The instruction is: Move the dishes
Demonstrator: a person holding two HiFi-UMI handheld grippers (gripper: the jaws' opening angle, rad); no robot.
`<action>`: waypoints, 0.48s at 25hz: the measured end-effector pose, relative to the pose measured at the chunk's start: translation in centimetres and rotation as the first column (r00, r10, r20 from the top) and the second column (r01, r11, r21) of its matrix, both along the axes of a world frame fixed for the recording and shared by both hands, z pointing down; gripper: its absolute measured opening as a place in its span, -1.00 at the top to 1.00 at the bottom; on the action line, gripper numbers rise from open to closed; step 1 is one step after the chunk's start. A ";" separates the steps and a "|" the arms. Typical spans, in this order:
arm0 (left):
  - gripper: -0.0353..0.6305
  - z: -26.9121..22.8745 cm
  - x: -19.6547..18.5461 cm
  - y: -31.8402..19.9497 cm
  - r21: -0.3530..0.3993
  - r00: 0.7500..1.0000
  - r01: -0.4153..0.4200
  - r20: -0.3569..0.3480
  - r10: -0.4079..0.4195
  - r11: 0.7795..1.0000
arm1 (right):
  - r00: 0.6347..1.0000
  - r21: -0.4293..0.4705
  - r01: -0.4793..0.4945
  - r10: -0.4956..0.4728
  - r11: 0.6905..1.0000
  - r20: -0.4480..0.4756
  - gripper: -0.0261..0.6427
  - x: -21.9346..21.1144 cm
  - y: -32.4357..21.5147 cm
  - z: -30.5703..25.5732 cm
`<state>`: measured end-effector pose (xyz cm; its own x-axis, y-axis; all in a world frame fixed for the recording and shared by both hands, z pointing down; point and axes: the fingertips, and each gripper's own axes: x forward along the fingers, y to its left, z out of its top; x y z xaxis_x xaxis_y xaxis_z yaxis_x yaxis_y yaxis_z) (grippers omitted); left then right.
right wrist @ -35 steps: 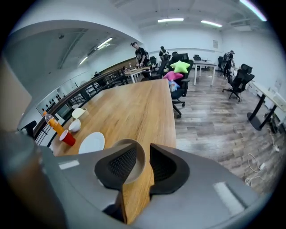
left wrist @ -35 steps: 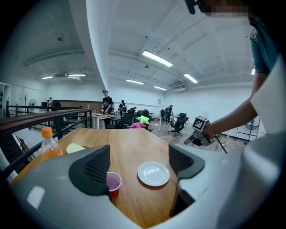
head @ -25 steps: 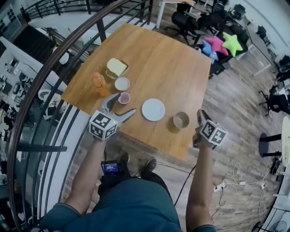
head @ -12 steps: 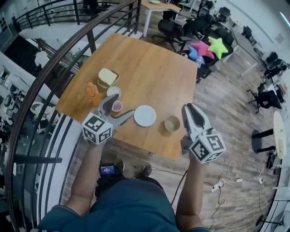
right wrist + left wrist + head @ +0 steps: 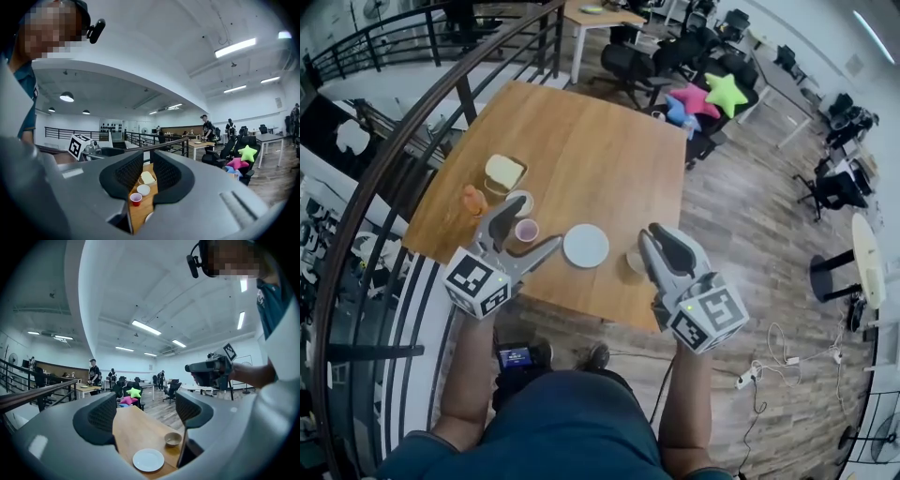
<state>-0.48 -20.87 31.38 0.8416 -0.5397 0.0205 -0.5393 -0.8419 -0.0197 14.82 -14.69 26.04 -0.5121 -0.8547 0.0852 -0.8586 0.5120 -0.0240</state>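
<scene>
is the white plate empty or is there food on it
Empty: the white plate shows a bare surface in both the head and left gripper views.

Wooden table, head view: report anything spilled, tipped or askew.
Nothing stands out. The round white plate, red cup, small white bowl and orange bottle all sit upright on the wooden table, nothing spilled.

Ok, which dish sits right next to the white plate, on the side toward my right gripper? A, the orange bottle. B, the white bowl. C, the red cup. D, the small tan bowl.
D: the small tan bowl stands just beside the white plate, toward the right gripper; the red cup and orange bottle are on the plate's other side.
</scene>
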 end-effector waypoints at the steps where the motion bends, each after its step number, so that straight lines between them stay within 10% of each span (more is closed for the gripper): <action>1: -0.25 -0.1 -0.1 0.0 0.001 1.000 -0.001 0.002 0.001 1.000 | 1.000 0.001 -0.002 0.002 1.000 -0.005 0.70 0.0 0.0 -0.1; 12: -0.24 0.8 -1.7 -0.3 -0.021 1.000 -0.002 0.005 0.002 1.000 | 0.999 -0.013 -0.031 0.031 0.999 -0.015 0.70 -0.4 -0.2 0.1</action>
